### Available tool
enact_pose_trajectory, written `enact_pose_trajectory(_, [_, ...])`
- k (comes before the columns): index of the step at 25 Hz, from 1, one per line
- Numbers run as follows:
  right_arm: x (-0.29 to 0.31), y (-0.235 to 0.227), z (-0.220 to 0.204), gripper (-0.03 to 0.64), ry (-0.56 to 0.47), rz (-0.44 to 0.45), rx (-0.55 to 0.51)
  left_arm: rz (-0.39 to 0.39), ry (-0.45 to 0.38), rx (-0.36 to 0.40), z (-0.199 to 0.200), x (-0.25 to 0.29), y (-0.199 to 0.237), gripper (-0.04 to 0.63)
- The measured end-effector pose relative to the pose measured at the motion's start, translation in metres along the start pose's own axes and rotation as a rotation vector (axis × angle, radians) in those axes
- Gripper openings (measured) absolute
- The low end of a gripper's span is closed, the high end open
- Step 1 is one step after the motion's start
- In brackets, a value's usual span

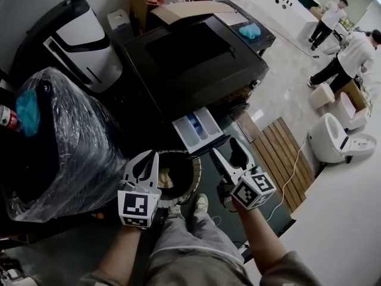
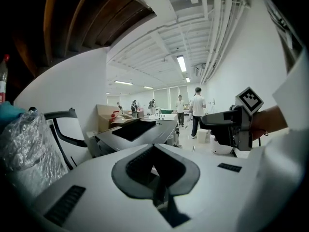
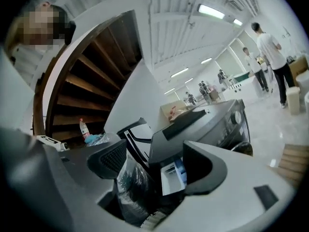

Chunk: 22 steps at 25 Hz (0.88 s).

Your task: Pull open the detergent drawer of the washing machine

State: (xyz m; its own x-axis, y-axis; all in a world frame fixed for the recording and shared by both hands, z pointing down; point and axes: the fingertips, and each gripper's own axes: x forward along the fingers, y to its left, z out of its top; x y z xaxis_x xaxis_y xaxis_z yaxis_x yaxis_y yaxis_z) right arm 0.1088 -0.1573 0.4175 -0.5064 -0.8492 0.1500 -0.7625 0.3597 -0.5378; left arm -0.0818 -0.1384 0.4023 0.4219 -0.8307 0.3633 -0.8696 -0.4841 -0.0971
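Observation:
The black washing machine (image 1: pixel 196 58) stands in front of me, and its white detergent drawer (image 1: pixel 197 131) sticks out of the front with a blue insert showing. My left gripper (image 1: pixel 146 161) hovers below and left of the drawer, over the round door opening (image 1: pixel 181 173), jaws shut on nothing. My right gripper (image 1: pixel 230 154) is just right of the drawer's front, apart from it and open. In the right gripper view the drawer (image 3: pixel 171 176) shows between the spread jaws of that gripper (image 3: pixel 157 164). The left gripper (image 2: pixel 154 151) shows pads pressed together.
A plastic-wrapped bulky object (image 1: pixel 59 142) stands close on the left, a white-and-black appliance (image 1: pixel 83 40) behind it. A cardboard box (image 1: pixel 172 2) lies beyond the machine. A wooden slatted pallet (image 1: pixel 284 155) and white toilets (image 1: pixel 336 137) are on the right, people (image 1: pixel 351 55) farther off.

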Motion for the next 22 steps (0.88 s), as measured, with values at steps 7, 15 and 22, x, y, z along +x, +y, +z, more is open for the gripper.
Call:
enact_pose_trajectory(7, [-0.009, 0.06, 0.07, 0.292, -0.08, 0.057, -0.265, 0.024, -0.05, 0.048, 0.042, -0.019, 0.01, 0.015])
enact_pose_trajectory(15, [-0.028, 0.108, 0.108, 0.243, -0.135, 0.12, -0.424, 0.026, -0.131, 0.048, 0.098, -0.043, 0.021, 0.015])
enact_pose_trajectory(22, [-0.036, 0.146, 0.139, 0.19, -0.164, 0.154, -0.489, 0.05, -0.2, 0.085, 0.138, -0.064, 0.035, 0.015])
